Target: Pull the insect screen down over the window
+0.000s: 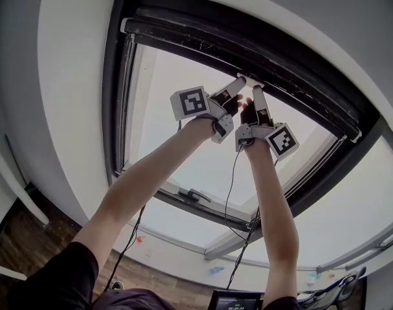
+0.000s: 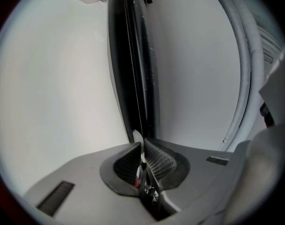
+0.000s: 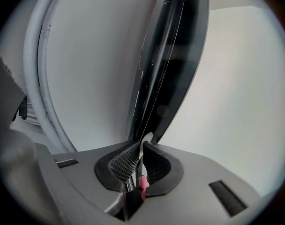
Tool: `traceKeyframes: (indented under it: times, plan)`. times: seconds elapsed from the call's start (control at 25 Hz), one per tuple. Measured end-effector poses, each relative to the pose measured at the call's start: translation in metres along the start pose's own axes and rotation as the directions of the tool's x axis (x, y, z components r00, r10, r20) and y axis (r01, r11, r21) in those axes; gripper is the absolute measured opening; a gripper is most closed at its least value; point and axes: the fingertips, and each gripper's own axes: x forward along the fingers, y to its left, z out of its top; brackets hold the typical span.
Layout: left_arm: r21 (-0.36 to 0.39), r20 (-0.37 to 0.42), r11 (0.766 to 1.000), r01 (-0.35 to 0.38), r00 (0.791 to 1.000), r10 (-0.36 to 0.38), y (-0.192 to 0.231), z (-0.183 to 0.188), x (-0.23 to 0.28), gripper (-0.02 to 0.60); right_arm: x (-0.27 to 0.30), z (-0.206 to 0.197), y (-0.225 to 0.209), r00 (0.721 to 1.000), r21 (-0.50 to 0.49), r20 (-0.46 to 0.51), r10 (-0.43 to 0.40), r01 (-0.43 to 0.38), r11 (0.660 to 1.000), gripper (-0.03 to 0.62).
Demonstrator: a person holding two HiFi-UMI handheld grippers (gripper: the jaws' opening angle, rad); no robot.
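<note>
1. Location: the person's bare arms reach overhead to a sloping roof window with a dark frame [image 1: 116, 108]. Both tools meet at its dark top rail [image 1: 248, 44], above the bright glass pane [image 1: 177, 128].
2. Task item: a thin white pull tab [image 1: 250, 79] projects from the underside of that top rail, near its middle. It is the only part of the insect screen that shows; the mesh itself cannot be made out over the pane.
3. Left gripper [image 1: 237, 84]: in the left gripper view its fingers [image 2: 159, 161] are closed to a narrow slit. The ribbed pads clamp the white tab [image 2: 138, 137], whose tip shows just above them in front of the dark rail.
4. Right gripper [image 1: 254, 94]: in the right gripper view its fingers [image 3: 126, 163] are likewise clenched on the same tab [image 3: 147, 138], which stands edge-on between the pads.
5. Relation: the two grippers sit just beside each other, tips converging on the tab, and their marker cubes face outward.
6. Surroundings: black cables [image 1: 230, 192] hang from the grippers along the arms. A wooden floor [image 1: 28, 237] shows at lower left.
</note>
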Motion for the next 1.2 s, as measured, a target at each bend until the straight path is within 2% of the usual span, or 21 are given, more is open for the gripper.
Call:
traceKeyframes:
  times: [0.12, 0.4, 0.92, 1.2]
  plan:
    - [-0.021, -0.003, 1.000, 0.012, 1.000, -0.012, 0.000, 0.000, -0.001, 0.035, 0.000, 0.000, 0.000, 1.000, -0.021, -0.006, -0.008, 0.007, 1.000, 0.015]
    - [0.021, -0.018, 1.000, -0.009, 1.000, 0.009, -0.002, 0.001, 0.000, 0.031, -0.001, 0.000, -0.003, 0.999, -0.008, -0.013, -0.046, 0.046, 0.999, 0.011]
    - [0.039, -0.050, 0.998, -0.044, 0.998, 0.046, -0.002, 0.000, 0.001, 0.029, -0.004, 0.000, -0.008, 0.991, -0.022, -0.042, -0.125, 0.124, 0.992, 0.011]
    - [0.025, -0.055, 0.998, -0.062, 0.996, 0.064, 0.008, -0.009, -0.012, 0.032, -0.014, -0.014, -0.011, 0.992, 0.002, -0.054, -0.118, 0.118, 0.993, 0.012]
